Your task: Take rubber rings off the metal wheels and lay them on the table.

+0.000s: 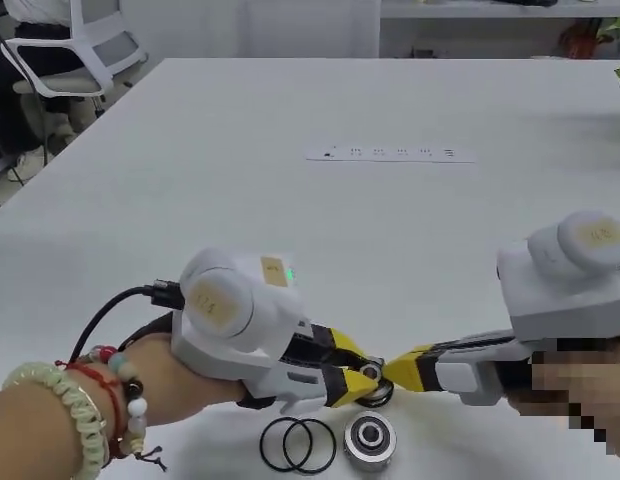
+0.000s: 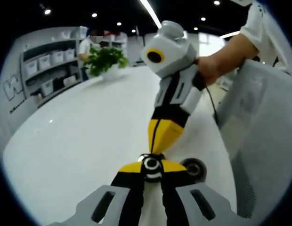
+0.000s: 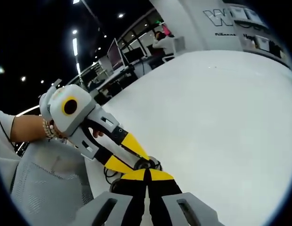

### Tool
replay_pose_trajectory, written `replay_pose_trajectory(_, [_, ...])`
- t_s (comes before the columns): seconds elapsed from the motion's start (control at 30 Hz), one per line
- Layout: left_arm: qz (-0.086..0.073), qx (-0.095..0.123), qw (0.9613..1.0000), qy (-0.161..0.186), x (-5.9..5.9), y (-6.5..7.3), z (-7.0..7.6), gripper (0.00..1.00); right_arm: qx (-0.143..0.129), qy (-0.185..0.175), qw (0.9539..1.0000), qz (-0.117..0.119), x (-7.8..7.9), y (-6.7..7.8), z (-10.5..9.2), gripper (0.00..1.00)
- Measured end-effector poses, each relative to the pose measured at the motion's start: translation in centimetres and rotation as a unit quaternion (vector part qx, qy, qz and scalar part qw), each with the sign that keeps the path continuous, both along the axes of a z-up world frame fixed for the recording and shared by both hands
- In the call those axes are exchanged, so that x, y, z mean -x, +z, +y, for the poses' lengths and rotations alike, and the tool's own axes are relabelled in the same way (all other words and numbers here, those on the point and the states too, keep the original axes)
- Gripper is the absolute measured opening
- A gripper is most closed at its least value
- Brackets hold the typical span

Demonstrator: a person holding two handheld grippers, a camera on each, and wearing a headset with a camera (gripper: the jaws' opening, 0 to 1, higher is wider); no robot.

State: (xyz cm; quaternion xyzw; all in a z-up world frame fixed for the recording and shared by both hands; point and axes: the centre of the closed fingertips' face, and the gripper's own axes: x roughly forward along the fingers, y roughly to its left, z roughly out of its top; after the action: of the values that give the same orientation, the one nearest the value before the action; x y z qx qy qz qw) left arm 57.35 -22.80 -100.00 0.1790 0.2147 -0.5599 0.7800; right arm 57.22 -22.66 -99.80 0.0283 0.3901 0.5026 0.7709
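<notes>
Here the surface point(image 1: 290, 180) is a broad white tabletop, bare over most of its length, with a flush power strip point(image 1: 390, 153) set into it far from the person. An office chair point(image 1: 75, 45) stands off its far left corner. In the left gripper view the room behind has shelves point(image 2: 44, 70) of bins along one wall, a green plant point(image 2: 106, 59) at the surface's far end and rows of ceiling lights. At the near edge, the left tool point(image 1: 362, 378), held by a hand point(image 1: 155, 385) with beaded bracelets point(image 1: 85, 410) at the wrist, has its yellow jaws clamped on a small metal wheel point(image 1: 371, 377) and holds it just above the surface. In its own view that held wheel point(image 2: 151, 165) sits between the jaw tips with a dark band around its rim. The right tool point(image 1: 398, 372) comes in from the opposite side with its jaws drawn narrow, pressed together. Its tip touches the held wheel's edge, but whether it pinches the rubber there cannot be told. The right gripper view shows the same meeting, with the right tool point(image 3: 147, 175) nose to nose with the left tool point(image 3: 141, 162). Just below the tools, two black rubber rings point(image 1: 298, 445) lie flat and overlapping on the surface, and a second wheel point(image 1: 370, 440) rests just beside them on their right.
</notes>
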Motion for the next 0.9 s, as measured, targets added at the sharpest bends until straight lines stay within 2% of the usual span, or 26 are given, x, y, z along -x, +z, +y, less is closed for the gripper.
replay_pose_trajectory(0.13, [-0.001, -0.001, 1.0000, 0.000, 0.0, 0.0, 0.0, 0.13, -0.004, -0.002, 1.0000, 0.004, 0.0, 0.0, 0.0, 0.00])
replay_pose_trajectory(0.27, [0.000, -0.001, 1.0000, 0.000, 0.0, 0.0, 0.0, 0.13, -0.003, 0.008, 0.9999, -0.005, 0.1, 0.2, 0.3, 0.00])
replay_pose_trajectory(0.3, [0.000, -0.001, 1.0000, 0.000, 0.0, 0.0, 0.0, 0.13, -0.019, 0.014, 0.9997, -0.002, 0.4, 0.6, 0.7, 0.00])
replay_pose_trajectory(0.33, [0.000, 0.000, 1.0000, 0.001, 0.0, 0.0, 0.0, 0.13, -0.080, 0.018, 0.9966, 0.003, 0.7, 2.4, 2.0, 0.00])
replay_pose_trajectory(0.37, [0.000, 0.001, 1.0000, 0.002, 0.0, 0.0, 0.0, 0.13, -0.078, 0.010, 0.9969, 0.006, 0.5, 2.5, 1.9, 0.00])
replay_pose_trajectory(0.4, [0.000, 0.002, 1.0000, 0.003, 0.1, 0.0, 0.0, 0.13, -0.017, 0.025, 0.9991, -0.028, 0.0, 1.1, 1.2, 0.00])
replay_pose_trajectory(0.43, [0.000, 0.002, 1.0000, 0.003, 0.1, 0.0, 0.0, 0.13, -0.001, 0.032, 0.9986, -0.043, -0.1, 0.7, 1.1, 0.00])
replay_pose_trajectory(0.47, [0.002, 0.004, 1.0000, 0.005, 0.0, 0.0, 0.0, 0.13, 0.004, 0.031, 0.9991, -0.030, 0.2, 0.3, 1.0, 0.00])
replay_pose_trajectory(0.57, [0.003, 0.004, 1.0000, 0.008, 0.0, 0.0, 0.0, 0.13, -0.013, 0.017, 0.9996, -0.017, 0.3, 0.4, 0.9, 0.00])
replay_pose_trajectory(0.63, [0.003, 0.004, 0.9999, 0.009, 0.1, 0.0, 0.0, 0.13, -0.013, 0.016, 0.9996, -0.018, 0.4, 0.5, 0.8, 0.00])
replay_pose_trajectory(0.8, [0.019, 0.006, 0.9997, 0.013, 0.0, 0.1, -0.1, 0.14, -0.004, 0.013, 0.9997, -0.021, 0.3, 0.5, 0.6, 0.00])
replay_pose_trajectory(0.9, [0.007, -0.013, 0.9999, 0.002, 0.1, 0.1, -0.2, 0.14, 0.000, 0.015, 0.9997, -0.021, 0.3, 0.4, 0.5, 0.00])
